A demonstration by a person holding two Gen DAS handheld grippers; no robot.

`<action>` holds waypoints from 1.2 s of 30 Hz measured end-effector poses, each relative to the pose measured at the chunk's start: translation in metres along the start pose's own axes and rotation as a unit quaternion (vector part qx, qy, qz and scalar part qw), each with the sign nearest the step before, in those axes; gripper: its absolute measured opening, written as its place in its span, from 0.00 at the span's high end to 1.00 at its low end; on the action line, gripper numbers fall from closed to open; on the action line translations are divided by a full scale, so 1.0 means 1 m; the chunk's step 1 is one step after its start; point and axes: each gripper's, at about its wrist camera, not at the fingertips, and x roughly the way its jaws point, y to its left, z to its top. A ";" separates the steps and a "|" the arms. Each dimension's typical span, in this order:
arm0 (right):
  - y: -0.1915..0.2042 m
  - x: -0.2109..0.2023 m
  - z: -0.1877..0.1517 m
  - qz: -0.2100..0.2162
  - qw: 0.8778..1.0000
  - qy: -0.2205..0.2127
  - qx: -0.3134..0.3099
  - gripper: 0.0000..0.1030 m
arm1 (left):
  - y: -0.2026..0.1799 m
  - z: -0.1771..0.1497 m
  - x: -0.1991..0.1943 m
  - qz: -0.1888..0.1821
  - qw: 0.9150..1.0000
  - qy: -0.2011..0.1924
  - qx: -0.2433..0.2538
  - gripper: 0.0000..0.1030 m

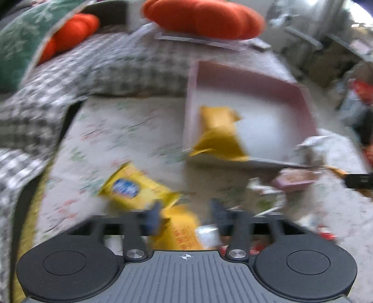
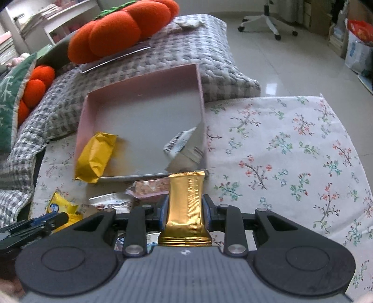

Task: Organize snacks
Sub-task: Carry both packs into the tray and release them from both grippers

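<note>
While the right gripper [image 2: 185,211] grasps a gold bar [image 2: 186,209] mid-length, its light, slippery foil suits side pressure; left gripper [image 1: 185,218] released near yellow packets [image 1: 137,188].

Home: cushions [image 2: 121,30], floral cloth [image 2: 291,149] (bedroom-like).

floor: glossy pale tiles [image 2: 268,60] | office chair base [image 2: 268,22] far | shelves [image 2: 35,21] left | daylight glare

Glossy gold foil wrapper [image 2: 186,205], matt pink box [image 2: 139,93]
</note>
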 end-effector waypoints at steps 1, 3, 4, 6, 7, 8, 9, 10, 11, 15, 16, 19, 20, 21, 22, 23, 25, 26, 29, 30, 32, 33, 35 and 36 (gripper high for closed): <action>0.002 0.000 -0.001 0.003 1.000 -0.001 -0.005 0.74 | 0.004 -0.001 0.001 0.006 1.000 0.003 -0.006 0.27; 0.008 0.001 -0.003 0.007 1.000 0.000 -0.016 0.74 | 0.007 -0.004 0.008 -0.004 1.000 0.021 -0.004 0.28; 0.011 0.002 -0.004 0.008 1.000 0.002 -0.023 0.74 | 0.005 -0.006 0.010 -0.015 0.999 0.030 0.000 0.28; 0.017 0.005 -0.005 0.010 0.999 0.005 -0.032 0.74 | 0.002 -0.009 0.011 -0.023 0.999 0.037 0.010 0.27; 0.018 0.005 -0.005 0.011 0.999 0.005 -0.035 0.74 | 0.000 -0.011 0.009 -0.016 0.999 0.033 0.018 0.27; 0.019 0.004 -0.005 0.012 0.999 0.003 -0.038 0.74 | -0.001 -0.012 0.008 -0.008 0.999 0.030 0.023 0.27; 0.019 0.004 -0.005 0.012 0.999 0.002 -0.039 0.74 | -0.001 -0.013 0.008 -0.003 0.999 0.029 0.026 0.28; 0.018 0.003 -0.005 0.011 0.999 0.000 -0.039 0.74 | -0.001 -0.015 0.009 -0.005 0.999 0.033 0.028 0.31; 0.017 0.004 -0.004 0.010 0.999 0.000 -0.038 0.74 | -0.002 -0.017 0.012 -0.009 0.999 0.038 0.031 0.34; 0.015 0.007 -0.004 0.003 0.999 0.003 -0.035 0.74 | -0.008 -0.022 0.021 0.003 0.998 0.046 0.039 0.62; 0.015 0.007 -0.005 0.003 0.999 0.003 -0.034 0.74 | -0.008 -0.020 0.020 0.005 0.998 0.042 0.040 0.63; 0.015 0.005 -0.005 0.010 0.999 -0.002 -0.032 0.74 | -0.005 -0.016 0.011 0.002 0.999 0.024 0.033 0.64; 0.014 0.004 -0.004 0.010 0.999 -0.004 -0.031 0.74 | -0.004 -0.014 0.007 0.002 0.999 0.017 0.032 0.64; 0.014 0.003 -0.004 0.011 0.999 -0.006 -0.029 0.74 | -0.002 -0.011 0.002 0.001 1.000 0.008 0.028 0.64; 0.013 0.003 -0.003 0.012 1.000 -0.007 -0.027 0.74 | 0.000 -0.008 -0.004 -0.001 1.000 -0.002 0.023 0.65; 0.012 0.003 -0.002 0.012 1.000 -0.007 -0.024 0.74 | 0.001 -0.005 -0.008 0.000 1.000 -0.012 0.019 0.65; 0.010 0.005 -0.001 0.017 1.000 -0.007 -0.019 0.74 | 0.002 0.000 -0.016 -0.007 0.999 -0.035 0.010 0.65; 0.009 0.006 0.000 0.020 1.000 -0.006 -0.016 0.74 | 0.002 0.002 -0.017 -0.015 0.999 -0.042 0.006 0.65; 0.008 0.012 0.004 0.028 1.000 -0.002 -0.006 0.74 | -0.004 0.008 -0.016 -0.045 0.998 -0.053 -0.005 0.65; 0.007 0.015 0.006 0.031 1.000 -0.001 -0.001 0.74 | -0.008 0.010 -0.015 -0.053 0.997 -0.056 -0.003 0.65; 0.004 0.021 0.010 0.033 0.999 -0.001 0.010 0.74 | -0.017 0.014 -0.012 -0.068 0.996 -0.063 0.004 0.64; 0.001 0.024 0.013 0.035 0.999 -0.001 0.017 0.74 | -0.023 0.017 -0.010 -0.076 0.995 -0.070 0.011 0.64; -0.002 0.030 0.017 0.040 0.999 -0.005 0.027 0.74 | -0.033 0.024 -0.004 -0.083 0.993 -0.082 0.025 0.64; -0.004 0.033 0.019 0.043 0.999 -0.007 0.029 0.74 | -0.039 0.029 0.001 -0.086 0.992 -0.085 0.030 0.64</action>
